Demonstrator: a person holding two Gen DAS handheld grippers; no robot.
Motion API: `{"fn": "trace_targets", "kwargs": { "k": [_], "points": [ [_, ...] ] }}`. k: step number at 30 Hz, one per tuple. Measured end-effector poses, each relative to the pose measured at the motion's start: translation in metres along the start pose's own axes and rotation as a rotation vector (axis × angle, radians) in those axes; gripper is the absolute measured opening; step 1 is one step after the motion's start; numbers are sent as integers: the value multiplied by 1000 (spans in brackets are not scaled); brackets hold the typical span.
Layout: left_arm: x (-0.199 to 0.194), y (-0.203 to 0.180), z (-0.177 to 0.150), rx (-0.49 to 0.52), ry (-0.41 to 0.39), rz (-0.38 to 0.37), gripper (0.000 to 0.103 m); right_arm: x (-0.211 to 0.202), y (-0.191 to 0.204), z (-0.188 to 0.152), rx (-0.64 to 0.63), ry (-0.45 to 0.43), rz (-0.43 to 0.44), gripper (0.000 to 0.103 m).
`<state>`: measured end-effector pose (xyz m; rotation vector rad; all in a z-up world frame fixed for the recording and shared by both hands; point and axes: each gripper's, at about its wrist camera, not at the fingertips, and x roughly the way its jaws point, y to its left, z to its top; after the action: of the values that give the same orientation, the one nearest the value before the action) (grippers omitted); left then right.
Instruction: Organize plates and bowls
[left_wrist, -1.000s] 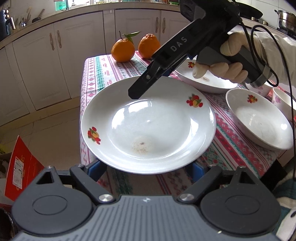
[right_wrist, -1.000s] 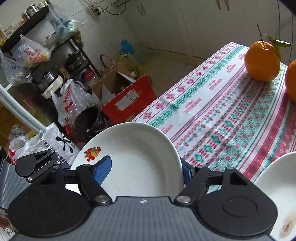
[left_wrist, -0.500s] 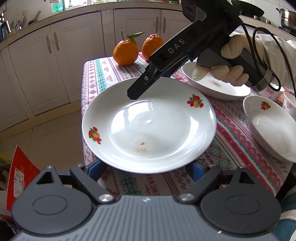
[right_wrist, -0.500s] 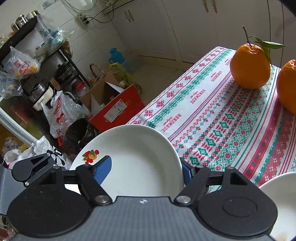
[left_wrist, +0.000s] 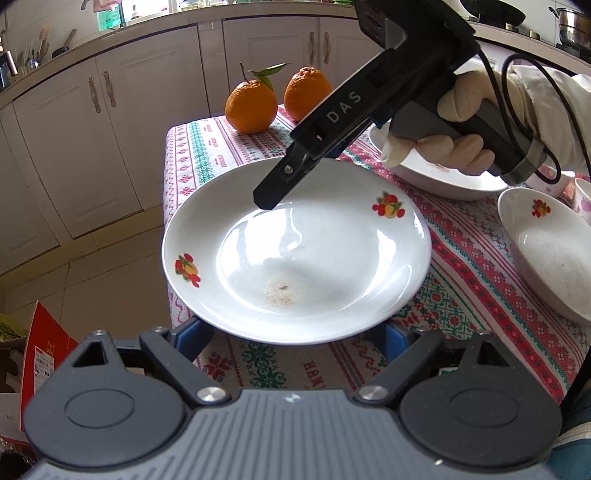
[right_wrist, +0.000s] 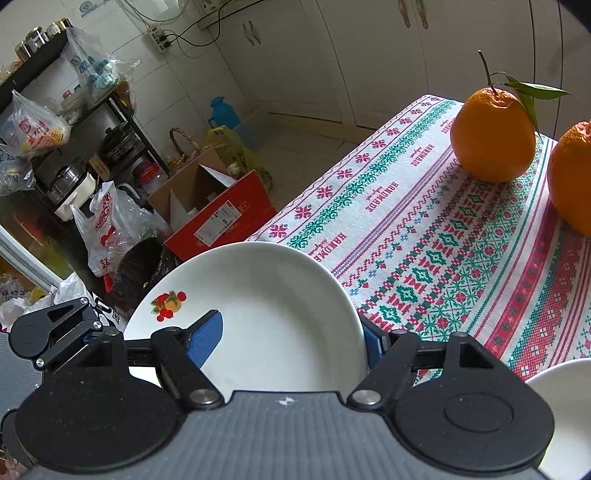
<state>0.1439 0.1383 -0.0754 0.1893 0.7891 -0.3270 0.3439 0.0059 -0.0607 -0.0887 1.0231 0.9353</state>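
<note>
Left wrist view. White plate (left_wrist: 314, 258) with fruit decals, a brownish smear near its middle, poised over the table's (left_wrist: 207, 155) near left corner, partly past the edge with floor below. Left gripper (left_wrist: 293, 338) spread wide, blue fingers (left_wrist: 192, 338) slipping under the plate's near rim on either side and hidden there; cannot tell whether gripping or only underneath. Right gripper (left_wrist: 273, 192) reaching in from the upper right in a gloved hand (left_wrist: 443, 147), tip of one black finger over the plate's far inner slope, the other finger hidden behind it. Two oranges (left_wrist: 251, 107) side by side at the table's far end. Bowl (left_wrist: 546, 251) at the right edge, well apart from the plate; a wider dish (left_wrist: 443, 181) behind the hand. White cabinets (left_wrist: 110, 129) beyond.

Right wrist view. Same plate (right_wrist: 277, 306) right at the right gripper (right_wrist: 288, 332), jaws moderately apart and bracketing the rim: left blue finger (right_wrist: 205, 336) lying over the plate's inside, right finger (right_wrist: 371, 341) against its outer edge, so seemingly clamped on the plate. Left gripper's body at the lower left, beside the plate. Patterned cloth and oranges to the right; red box (right_wrist: 221, 218), bags and a cluttered shelf on the floor side.
</note>
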Motion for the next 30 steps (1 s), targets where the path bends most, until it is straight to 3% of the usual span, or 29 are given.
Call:
{"fn": "trace_targets", "kwargs": {
  "k": [10, 13, 21, 30],
  "points": [
    [-1, -1, -1, 6, -6, 8, 91, 3, 3, 1, -22, 8, -5, 91],
    [-4, -2, -2, 0, -10, 11, 91, 0, 7, 0, -37, 1, -18, 103],
    [-21, -2, -8, -36, -23, 30, 92, -18, 11, -6, -37, -9, -63, 103],
    [-54, -21, -17, -41, -89, 44, 93, -79, 44, -29, -91, -82, -124, 103]
  ]
}}
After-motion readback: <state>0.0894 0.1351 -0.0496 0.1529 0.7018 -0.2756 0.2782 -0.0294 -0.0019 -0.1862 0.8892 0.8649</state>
